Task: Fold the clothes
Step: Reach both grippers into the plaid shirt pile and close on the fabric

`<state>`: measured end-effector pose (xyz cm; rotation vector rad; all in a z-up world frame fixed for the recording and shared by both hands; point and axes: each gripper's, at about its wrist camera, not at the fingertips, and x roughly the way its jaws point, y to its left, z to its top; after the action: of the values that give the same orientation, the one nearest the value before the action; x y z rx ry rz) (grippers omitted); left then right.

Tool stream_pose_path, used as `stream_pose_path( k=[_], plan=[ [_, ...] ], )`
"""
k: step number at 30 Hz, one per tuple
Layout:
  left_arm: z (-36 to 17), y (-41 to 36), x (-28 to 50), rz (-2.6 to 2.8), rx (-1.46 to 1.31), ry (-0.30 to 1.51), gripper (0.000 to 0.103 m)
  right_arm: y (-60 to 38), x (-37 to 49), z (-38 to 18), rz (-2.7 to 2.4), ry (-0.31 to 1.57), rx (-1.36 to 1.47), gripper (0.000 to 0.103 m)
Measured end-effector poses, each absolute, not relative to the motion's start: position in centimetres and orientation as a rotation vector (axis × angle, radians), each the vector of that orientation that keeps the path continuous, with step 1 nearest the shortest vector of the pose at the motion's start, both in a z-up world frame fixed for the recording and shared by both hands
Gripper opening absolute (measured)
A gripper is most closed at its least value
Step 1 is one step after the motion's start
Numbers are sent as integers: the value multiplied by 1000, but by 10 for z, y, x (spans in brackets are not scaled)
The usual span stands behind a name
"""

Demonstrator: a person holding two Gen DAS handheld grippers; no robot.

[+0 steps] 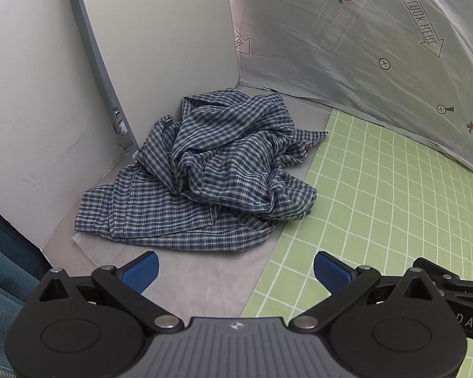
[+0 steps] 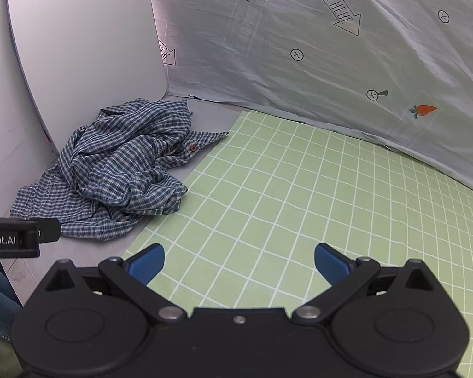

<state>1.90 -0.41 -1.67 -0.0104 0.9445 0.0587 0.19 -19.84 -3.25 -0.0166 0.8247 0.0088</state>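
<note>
A blue and white checked shirt (image 1: 201,173) lies crumpled in a heap on the grey surface, in the corner against a white panel. It also shows in the right wrist view (image 2: 116,170), at the left, with brown buttons facing up. My left gripper (image 1: 236,271) is open and empty, just short of the shirt's near hem. My right gripper (image 2: 239,264) is open and empty over the green grid mat, to the right of the shirt. The left gripper's body (image 2: 12,239) shows at the left edge of the right wrist view.
A green grid mat (image 2: 299,195) covers the right part of the surface. A grey sheet (image 2: 331,63) with carrots and "LOOK HERE" arrows hangs behind. White panels (image 1: 47,94) close the left side. Blue fabric (image 1: 0,283) is at the near left.
</note>
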Motion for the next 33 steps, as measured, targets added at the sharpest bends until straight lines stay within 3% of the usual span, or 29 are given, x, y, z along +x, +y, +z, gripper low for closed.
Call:
stream_pose_path(
  k=[13,19,21,28,30,31,33],
  plan=[
    [-58,38,129,186,-57,1059,103,-194,104,-57,3,891,-81,102],
    [-93,56,188,236,-132,1113,98,-161,193,-79,79,904,-106,90],
    [-103,62,202,232,-179,1124,91,-146,222,-84,119,899,-117,82],
    [-123,67,231,223,-274,1110,55,-96,297,-112,264,882,-179,73],
    [-126,66,234,215,-288,1110,40,-90,308,-123,286,913,-172,54],
    [-127,64,235,212,-291,1110,37,-89,312,-129,298,929,-162,50],
    [-125,60,236,212,-284,1106,27,-89,312,-131,321,922,-136,27]
  ],
)
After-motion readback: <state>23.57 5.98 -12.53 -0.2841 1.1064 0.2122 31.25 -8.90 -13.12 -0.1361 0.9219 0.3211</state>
